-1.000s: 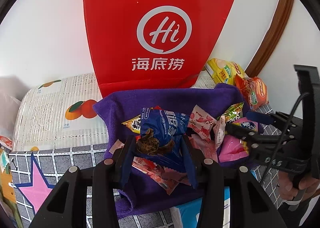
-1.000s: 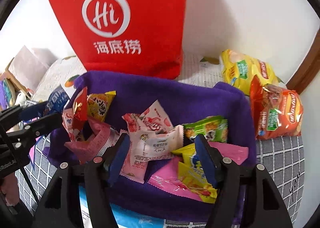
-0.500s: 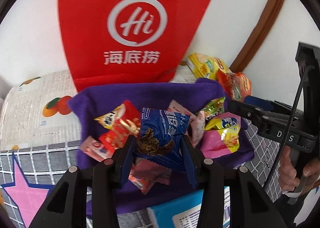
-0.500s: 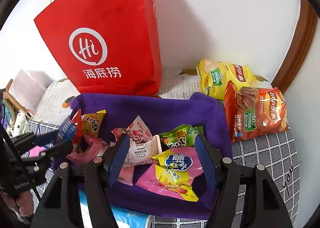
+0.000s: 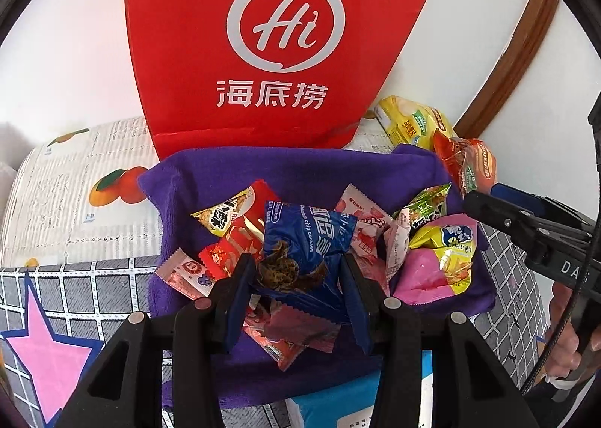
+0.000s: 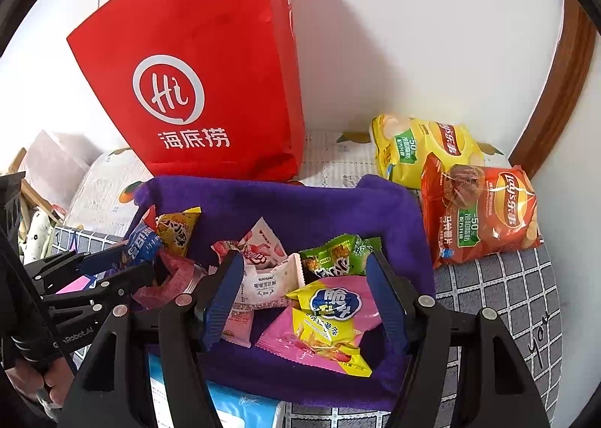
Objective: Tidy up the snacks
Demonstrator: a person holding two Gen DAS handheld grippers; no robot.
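White wall and red paper bag (image 5: 285, 52) behind, purple cloth-lined basket (image 6: 300, 202) of snacks on grid-patterned table (image 6: 499, 300), left gripper (image 5: 296, 274) clamped on blue cookie packet (image 5: 304, 240) above basket, right gripper (image 6: 304, 293) half open, empty, over yellow snack packet (image 6: 326, 319), chip bags (image 6: 477, 210) beside basket

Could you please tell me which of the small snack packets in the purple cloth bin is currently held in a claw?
The blue chocolate-chip cookie packet: the left claw clamps it above the purple cloth bin, while the other packets lie loose.

The left tool (image 5: 296, 289) and blue cookie packet (image 5: 306, 240) hide wrappers beneath.
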